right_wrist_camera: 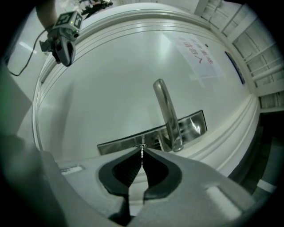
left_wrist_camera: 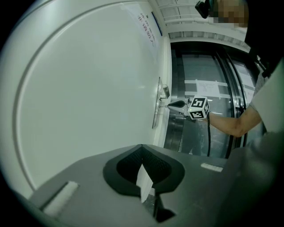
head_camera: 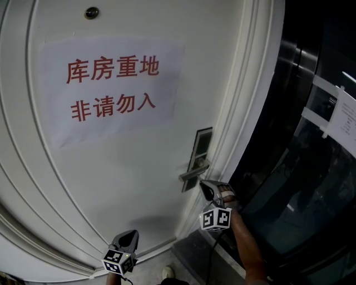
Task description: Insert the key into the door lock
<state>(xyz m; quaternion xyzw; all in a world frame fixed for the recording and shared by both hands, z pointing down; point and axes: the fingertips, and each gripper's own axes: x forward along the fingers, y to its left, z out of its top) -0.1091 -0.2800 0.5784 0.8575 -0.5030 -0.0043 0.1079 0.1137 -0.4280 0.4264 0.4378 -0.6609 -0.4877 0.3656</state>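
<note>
The white door [head_camera: 128, 167] carries a steel lock plate [head_camera: 201, 150] with a lever handle [head_camera: 194, 171]. My right gripper [head_camera: 203, 187] sits level just below the handle, at the plate's lower end. In the right gripper view its jaws are shut on a small metal key [right_wrist_camera: 142, 150], whose tip meets the lock plate [right_wrist_camera: 128, 141] beside the handle [right_wrist_camera: 167, 113]. How deep the key sits is hidden. My left gripper [head_camera: 129, 238] hangs lower and left, away from the lock, its jaws together and holding nothing I can make out. The left gripper view shows the right gripper [left_wrist_camera: 172, 105] at the plate [left_wrist_camera: 156, 108].
A paper sign [head_camera: 111, 89] with red characters is stuck on the door below a peephole [head_camera: 92, 12]. The moulded door frame [head_camera: 245, 111] runs along the right, with dark glass panels [head_camera: 311, 167] beyond. A person's forearm [head_camera: 247, 245] holds the right gripper.
</note>
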